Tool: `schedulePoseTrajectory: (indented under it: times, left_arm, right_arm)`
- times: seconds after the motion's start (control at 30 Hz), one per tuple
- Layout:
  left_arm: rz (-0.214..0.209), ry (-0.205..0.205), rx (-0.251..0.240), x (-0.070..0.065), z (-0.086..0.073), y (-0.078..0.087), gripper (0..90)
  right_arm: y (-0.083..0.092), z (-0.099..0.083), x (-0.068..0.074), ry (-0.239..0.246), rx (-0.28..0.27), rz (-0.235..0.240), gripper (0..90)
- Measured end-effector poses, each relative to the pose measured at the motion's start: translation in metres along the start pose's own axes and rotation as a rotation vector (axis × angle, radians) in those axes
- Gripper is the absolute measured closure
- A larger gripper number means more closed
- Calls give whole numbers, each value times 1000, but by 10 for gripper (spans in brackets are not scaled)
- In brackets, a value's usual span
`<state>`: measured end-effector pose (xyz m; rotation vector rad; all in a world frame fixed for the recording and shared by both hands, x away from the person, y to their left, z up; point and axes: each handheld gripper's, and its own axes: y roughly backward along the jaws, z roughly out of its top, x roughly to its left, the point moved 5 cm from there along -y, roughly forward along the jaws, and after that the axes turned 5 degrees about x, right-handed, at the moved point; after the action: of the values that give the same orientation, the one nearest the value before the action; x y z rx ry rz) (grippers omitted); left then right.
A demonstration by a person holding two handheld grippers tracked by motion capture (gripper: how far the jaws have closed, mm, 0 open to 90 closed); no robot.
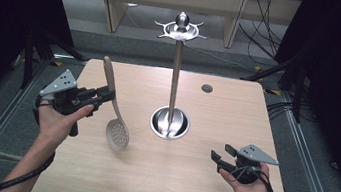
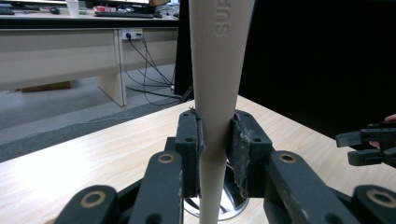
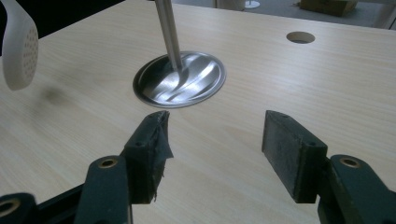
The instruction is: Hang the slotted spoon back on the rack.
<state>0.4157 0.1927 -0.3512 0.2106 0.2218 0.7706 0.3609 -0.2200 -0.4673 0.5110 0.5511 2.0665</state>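
Note:
My left gripper [image 1: 106, 94] is shut on the handle of a beige slotted spoon [image 1: 113, 103], held above the table at the left. The spoon's perforated bowl [image 1: 117, 135] hangs down toward the table and its handle end points up and away. In the left gripper view the pads clamp the beige handle [image 2: 215, 93] from both sides. A steel utensil stand [image 1: 175, 76] rises from a round base [image 1: 169, 122] at the table's middle, with a hooked ring [image 1: 181, 29] on top. My right gripper [image 1: 221, 153] rests low at the right, open, with nothing between its pads [image 3: 289, 154].
The wooden table [image 1: 206, 187] has a round cable hole [image 1: 207, 88] at the back right. Cables and desk legs lie on the floor beyond the far edge. The spoon's bowl [image 3: 18, 51] shows at the left of the right gripper view, left of the stand's base [image 3: 180, 79].

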Motion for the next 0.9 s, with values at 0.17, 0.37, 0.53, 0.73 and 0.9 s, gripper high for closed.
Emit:
schedulePoseTrajectory:
  times: [0.17,0.37,0.53,0.73,0.9]
  left_arm:
    - [-14,-18,15,-2,5,-2,732]
    - [-31,-34,38,-3,9,-8,732]
    - [-42,-42,49,-3,11,-11,732]
    - [-51,-41,51,-2,11,-14,732]
    - [-70,-46,45,-1,14,-16,731]
  right_arm:
    - [3,0,0,20,-8,-11,415]
    - [1,1,-2,57,-12,-18,415]
    - [2,0,-2,32,-14,-15,416]
    - [2,0,1,16,-1,-12,416]
    - [0,0,1,33,-22,1,415]
